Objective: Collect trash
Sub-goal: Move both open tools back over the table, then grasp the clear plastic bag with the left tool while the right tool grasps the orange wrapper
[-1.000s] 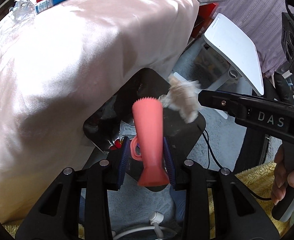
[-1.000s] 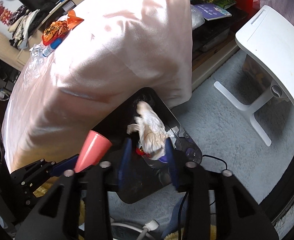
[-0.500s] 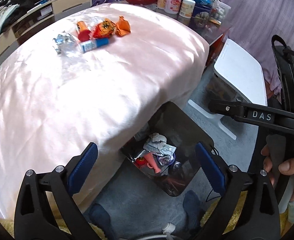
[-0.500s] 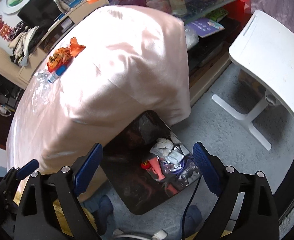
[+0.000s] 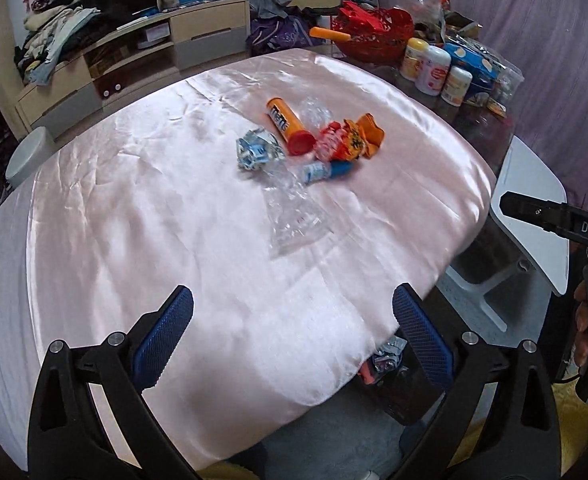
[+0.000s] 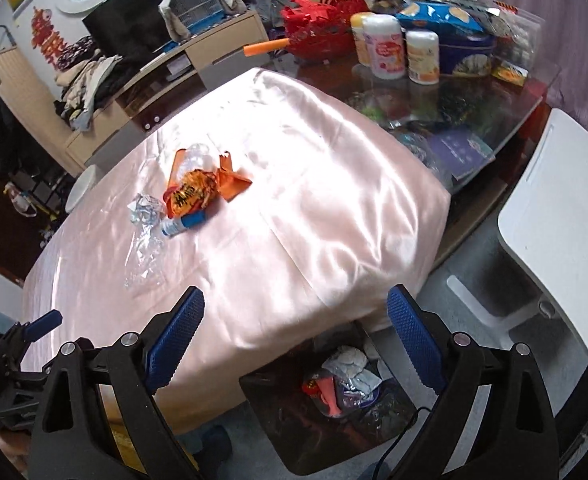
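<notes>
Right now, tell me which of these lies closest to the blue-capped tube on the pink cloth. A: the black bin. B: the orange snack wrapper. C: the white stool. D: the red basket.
B: the orange snack wrapper sits right beside the blue-capped tube on the pink cloth, while the other three are off the cloth.

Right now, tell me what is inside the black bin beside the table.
The black bin holds a crumpled tissue, a pink cone-shaped piece, something red and clear wrapping. Whatever lies beneath that heap is covered.
</notes>
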A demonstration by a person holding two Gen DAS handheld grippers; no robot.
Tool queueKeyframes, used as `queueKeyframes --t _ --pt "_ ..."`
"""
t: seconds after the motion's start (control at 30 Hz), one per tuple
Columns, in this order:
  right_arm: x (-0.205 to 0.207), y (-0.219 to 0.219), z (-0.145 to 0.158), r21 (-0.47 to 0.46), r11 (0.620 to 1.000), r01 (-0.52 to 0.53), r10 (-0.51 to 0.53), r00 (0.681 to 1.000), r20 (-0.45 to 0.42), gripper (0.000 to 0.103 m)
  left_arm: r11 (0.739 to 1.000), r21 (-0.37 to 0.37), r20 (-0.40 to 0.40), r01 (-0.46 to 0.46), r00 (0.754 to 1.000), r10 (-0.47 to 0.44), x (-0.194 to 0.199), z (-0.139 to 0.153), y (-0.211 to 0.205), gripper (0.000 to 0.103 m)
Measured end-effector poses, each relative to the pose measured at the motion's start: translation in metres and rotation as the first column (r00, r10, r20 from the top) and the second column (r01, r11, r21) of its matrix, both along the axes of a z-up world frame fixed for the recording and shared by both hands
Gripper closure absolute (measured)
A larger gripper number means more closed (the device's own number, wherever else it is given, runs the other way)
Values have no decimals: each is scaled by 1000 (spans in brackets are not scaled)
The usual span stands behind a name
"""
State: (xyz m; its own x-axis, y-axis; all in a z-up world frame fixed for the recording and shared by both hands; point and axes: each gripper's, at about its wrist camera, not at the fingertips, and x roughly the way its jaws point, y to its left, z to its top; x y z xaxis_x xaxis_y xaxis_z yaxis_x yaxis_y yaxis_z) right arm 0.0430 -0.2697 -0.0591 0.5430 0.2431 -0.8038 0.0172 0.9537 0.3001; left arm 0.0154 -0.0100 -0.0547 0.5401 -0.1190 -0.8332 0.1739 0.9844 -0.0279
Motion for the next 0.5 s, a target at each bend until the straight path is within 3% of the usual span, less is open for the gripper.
queueKeyframes --t 0.37,0.5 --pt "72 37 4 -34 995 -89 89 996 6 10 998 -36 -70 -58 996 56 71 -14 11 8" --pt "95 42 -4 -27 996 -88 88 996 2 18 998 -25 -97 -63 993 60 91 -25 4 9"
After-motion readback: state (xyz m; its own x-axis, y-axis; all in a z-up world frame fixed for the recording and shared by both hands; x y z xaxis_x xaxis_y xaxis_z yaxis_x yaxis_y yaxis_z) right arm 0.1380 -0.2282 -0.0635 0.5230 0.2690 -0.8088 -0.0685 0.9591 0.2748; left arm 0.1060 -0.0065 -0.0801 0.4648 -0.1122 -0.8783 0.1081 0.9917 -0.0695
